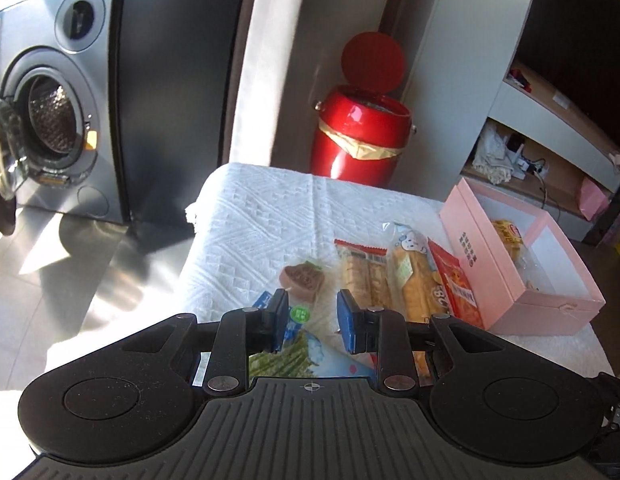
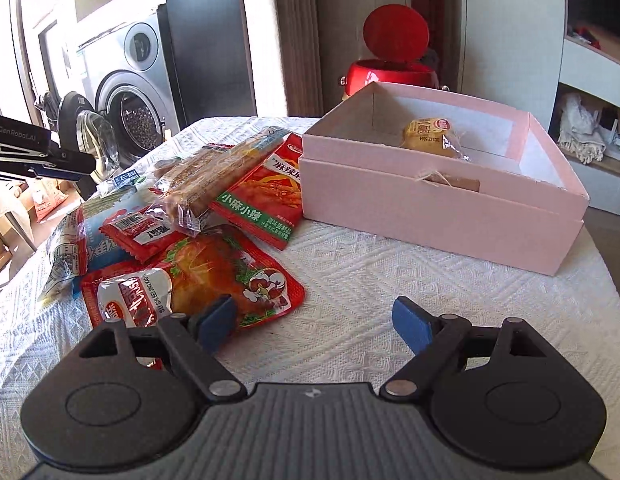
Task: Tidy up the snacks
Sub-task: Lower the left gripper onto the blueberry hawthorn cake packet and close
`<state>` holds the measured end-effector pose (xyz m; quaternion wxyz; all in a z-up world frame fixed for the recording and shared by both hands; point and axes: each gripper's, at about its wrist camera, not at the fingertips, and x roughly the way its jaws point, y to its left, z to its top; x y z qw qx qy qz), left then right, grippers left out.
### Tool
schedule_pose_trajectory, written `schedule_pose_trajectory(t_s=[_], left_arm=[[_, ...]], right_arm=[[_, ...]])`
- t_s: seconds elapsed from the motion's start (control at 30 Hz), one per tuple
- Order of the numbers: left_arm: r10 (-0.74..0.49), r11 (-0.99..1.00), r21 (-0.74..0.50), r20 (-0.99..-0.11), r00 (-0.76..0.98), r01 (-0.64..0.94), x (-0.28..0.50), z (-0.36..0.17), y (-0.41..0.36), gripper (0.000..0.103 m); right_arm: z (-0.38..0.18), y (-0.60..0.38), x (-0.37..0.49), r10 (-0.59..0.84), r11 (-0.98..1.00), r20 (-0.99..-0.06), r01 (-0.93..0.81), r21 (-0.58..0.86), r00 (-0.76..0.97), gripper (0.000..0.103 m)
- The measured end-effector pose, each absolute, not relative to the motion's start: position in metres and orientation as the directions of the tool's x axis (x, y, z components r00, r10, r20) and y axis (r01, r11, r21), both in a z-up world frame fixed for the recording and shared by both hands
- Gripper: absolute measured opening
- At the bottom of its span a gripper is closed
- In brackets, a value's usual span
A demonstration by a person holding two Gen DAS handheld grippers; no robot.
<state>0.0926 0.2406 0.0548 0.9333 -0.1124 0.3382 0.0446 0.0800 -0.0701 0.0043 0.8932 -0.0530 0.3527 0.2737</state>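
Observation:
A pink box (image 2: pixel 430 208) stands open on the white cloth (image 2: pixel 370 272), with one yellow snack (image 2: pixel 428 132) inside. Left of it lies a pile of snacks: a red spicy-strip packet (image 2: pixel 265 196), a clear-wrapped biscuit bar (image 2: pixel 213 172), a blue bag (image 2: pixel 69 248) and a red chicken packet (image 2: pixel 229 280). My right gripper (image 2: pixel 314 316) hangs open over bare cloth, its left pad beside the chicken packet. My left gripper (image 1: pixel 312 312) hovers above the pile with a narrow gap between its pads and nothing in it. Below it lie a brown cake snack (image 1: pixel 301 278) and biscuit bars (image 1: pixel 364 280). The pink box (image 1: pixel 550 304) is to its right.
A red bin (image 1: pixel 358 136) with its lid up stands behind the table. A washing machine (image 1: pixel 49 120) with its door open is at the far left. Shelves (image 1: pixel 550 152) with clutter are at the right. The table's left edge drops to a shiny floor (image 1: pixel 69 280).

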Motion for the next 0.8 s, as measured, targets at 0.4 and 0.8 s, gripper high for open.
schedule_pose_trajectory(t_s=[0.4,0.8], left_arm=[[0.013,0.999,0.042,-0.774,0.633,0.031,0.168,0.02,0.237,0.033],[0.006,0.996,0.056,-0.816,0.578,0.069,0.163,0.013,0.231,0.046]], right_arm=[[0.003,-0.071,0.083,0.477,0.836,-0.658,-0.532,0.135,0.582,0.092],[0.003,-0.069,0.082,0.477,0.835,-0.659,-0.534,0.133,0.581,0.094]])
